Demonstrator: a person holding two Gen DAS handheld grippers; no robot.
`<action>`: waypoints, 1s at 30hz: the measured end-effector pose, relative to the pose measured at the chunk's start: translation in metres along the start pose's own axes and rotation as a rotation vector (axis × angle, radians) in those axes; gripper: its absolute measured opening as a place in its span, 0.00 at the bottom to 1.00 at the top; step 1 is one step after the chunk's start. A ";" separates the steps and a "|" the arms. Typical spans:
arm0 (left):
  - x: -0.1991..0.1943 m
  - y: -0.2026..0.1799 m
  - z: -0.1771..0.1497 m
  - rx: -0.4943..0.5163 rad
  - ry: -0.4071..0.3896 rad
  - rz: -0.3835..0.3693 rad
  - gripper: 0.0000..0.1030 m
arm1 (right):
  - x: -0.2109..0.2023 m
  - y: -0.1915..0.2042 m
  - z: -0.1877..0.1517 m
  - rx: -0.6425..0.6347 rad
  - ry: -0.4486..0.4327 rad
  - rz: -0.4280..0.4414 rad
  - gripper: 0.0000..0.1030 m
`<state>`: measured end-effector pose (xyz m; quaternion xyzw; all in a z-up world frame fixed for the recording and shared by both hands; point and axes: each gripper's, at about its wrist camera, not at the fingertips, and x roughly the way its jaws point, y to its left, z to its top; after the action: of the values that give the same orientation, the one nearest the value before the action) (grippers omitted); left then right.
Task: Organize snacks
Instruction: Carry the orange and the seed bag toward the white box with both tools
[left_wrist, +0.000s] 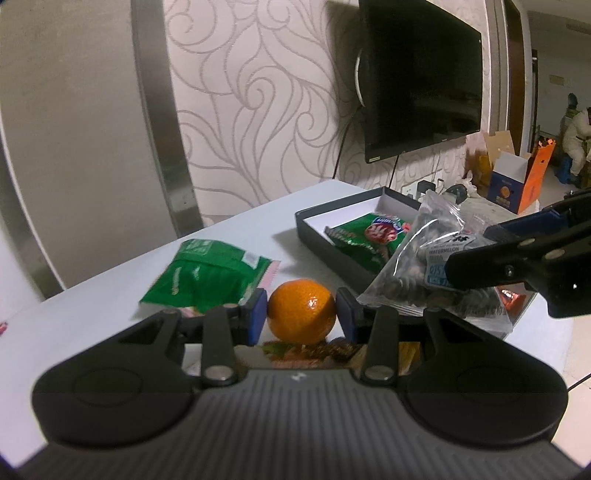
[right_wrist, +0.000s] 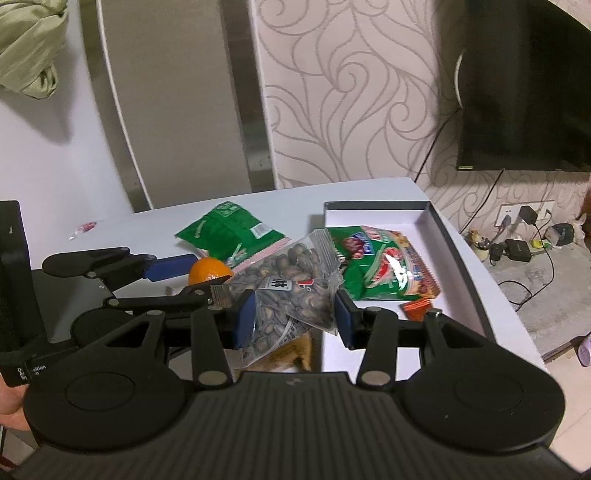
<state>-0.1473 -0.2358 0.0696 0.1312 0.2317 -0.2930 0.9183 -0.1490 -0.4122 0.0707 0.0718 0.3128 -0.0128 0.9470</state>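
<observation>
My left gripper (left_wrist: 301, 312) is shut on an orange tangerine (left_wrist: 301, 309), held just above the white table (left_wrist: 110, 325); the tangerine also shows in the right wrist view (right_wrist: 209, 271). My right gripper (right_wrist: 295, 312) is shut on a clear bag of watermelon seeds (right_wrist: 291, 291), which also shows in the left wrist view (left_wrist: 417, 266), beside the dark box. A dark box (left_wrist: 317, 236) with a white inside holds a green snack packet (left_wrist: 364, 236). A second green packet (left_wrist: 207, 273) lies on the table left of the box.
More packets lie under the grippers (left_wrist: 314, 352). A small red sachet (right_wrist: 419, 306) lies in the box's near end. A wall-mounted TV (left_wrist: 421, 81) hangs behind the table. Cardboard boxes (left_wrist: 517, 181) and a power strip with cables (right_wrist: 517, 247) lie on the floor to the right.
</observation>
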 end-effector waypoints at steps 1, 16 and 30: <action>0.002 -0.003 0.002 0.002 0.000 -0.001 0.43 | 0.000 -0.004 0.001 0.002 0.001 -0.002 0.50; 0.035 -0.039 0.020 0.023 0.000 -0.050 0.43 | 0.004 -0.054 0.007 0.040 0.002 -0.043 0.50; 0.070 -0.068 0.028 0.048 0.021 -0.090 0.43 | 0.010 -0.095 0.003 0.082 0.032 -0.089 0.50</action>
<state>-0.1277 -0.3343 0.0515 0.1458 0.2401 -0.3381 0.8982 -0.1460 -0.5062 0.0549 0.0965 0.3301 -0.0667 0.9366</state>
